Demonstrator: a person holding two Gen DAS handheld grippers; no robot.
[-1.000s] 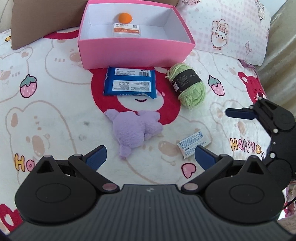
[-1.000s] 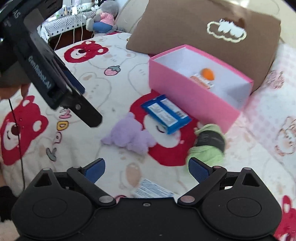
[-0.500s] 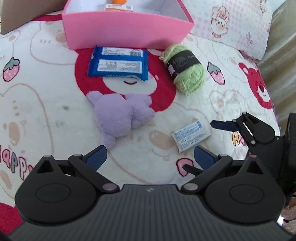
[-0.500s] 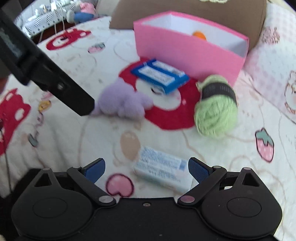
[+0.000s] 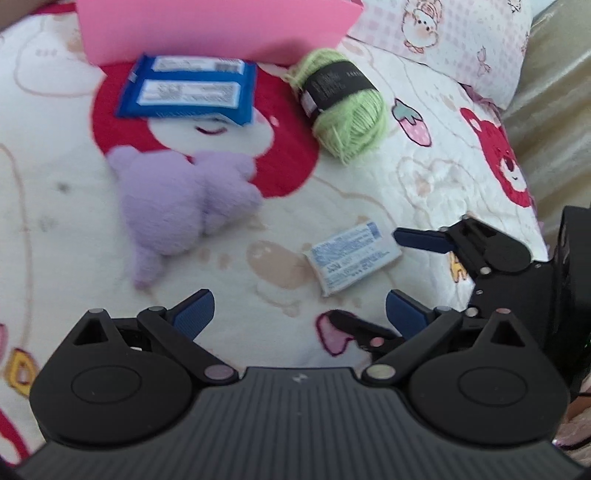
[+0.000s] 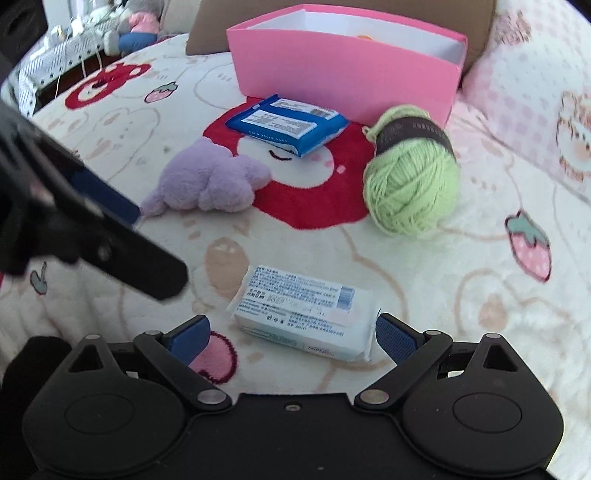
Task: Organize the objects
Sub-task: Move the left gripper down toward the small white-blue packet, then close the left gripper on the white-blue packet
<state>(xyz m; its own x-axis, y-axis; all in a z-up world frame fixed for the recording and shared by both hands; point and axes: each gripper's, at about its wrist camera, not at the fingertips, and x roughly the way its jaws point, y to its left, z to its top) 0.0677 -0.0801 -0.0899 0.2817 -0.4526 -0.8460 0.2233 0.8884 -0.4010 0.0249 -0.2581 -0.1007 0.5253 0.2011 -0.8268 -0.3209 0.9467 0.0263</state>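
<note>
Both claws stand spread over a bed blanket (image 6: 480, 258) printed with bears and strawberries. Right claw (image 6: 291, 332) has its two blue pads on either side of one white soap packet (image 6: 303, 310); whether the right pad touches the wrapper I cannot tell. Left claw (image 5: 297, 314) holds nothing and hovers near the same soap packet (image 5: 352, 256), which lies just beyond it to the right. Counted on the blanket: one purple plush toy (image 6: 210, 181), one blue snack pack (image 6: 288, 123), one green yarn ball (image 6: 412, 177) with a black band, one soap packet, and one pink box (image 6: 343, 77) at the far side. Plush toy sits left of centre, snack pack just in front of the box, yarn to the right of the pack. Right wrist view shows the box's white inside and a speck of orange within, plus a brown cushion (image 6: 207, 33) behind; left wrist view shows only the box's front wall (image 5: 218, 29), but takes in the right claw (image 5: 406, 273) from the side.
</note>
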